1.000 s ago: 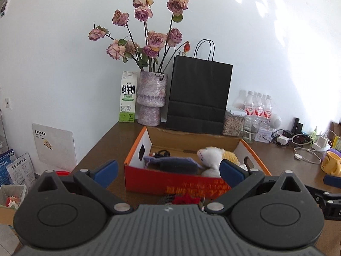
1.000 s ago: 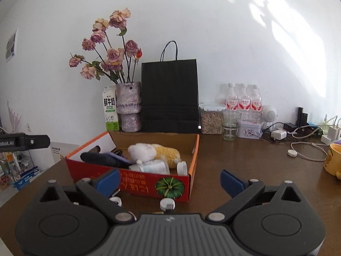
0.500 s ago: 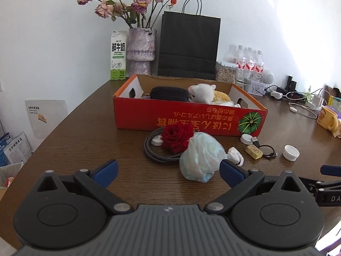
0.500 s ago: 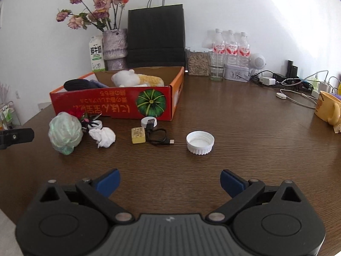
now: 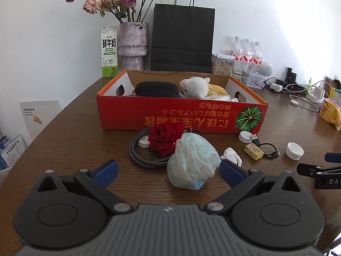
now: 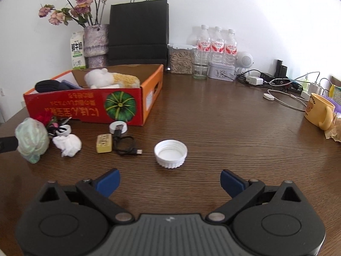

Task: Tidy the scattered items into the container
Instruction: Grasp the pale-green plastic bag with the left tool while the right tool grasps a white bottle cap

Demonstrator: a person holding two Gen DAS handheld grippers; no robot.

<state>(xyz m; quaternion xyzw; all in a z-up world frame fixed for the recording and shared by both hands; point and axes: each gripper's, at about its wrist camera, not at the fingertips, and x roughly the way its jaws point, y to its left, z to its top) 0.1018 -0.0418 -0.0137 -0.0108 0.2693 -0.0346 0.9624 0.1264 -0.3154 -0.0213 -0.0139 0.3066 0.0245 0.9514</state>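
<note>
While both tools hang low over the table [image 6: 223,128], the items lie in front of the box [image 5: 181,117]: one plastic bag [image 5: 192,160], one rose [image 5: 165,137], one braided cable [image 5: 138,153], one tissue ball [image 6: 68,145], one yellow block [image 6: 103,143], one black cable [image 6: 125,145] and two white caps [image 6: 170,153] [image 6: 118,127]. The left tool [image 5: 168,169] is wide open and holds nothing; the bag sits between its fingers. The right tool [image 6: 170,180] is also wide open and empty, just before the bigger cap.
</note>
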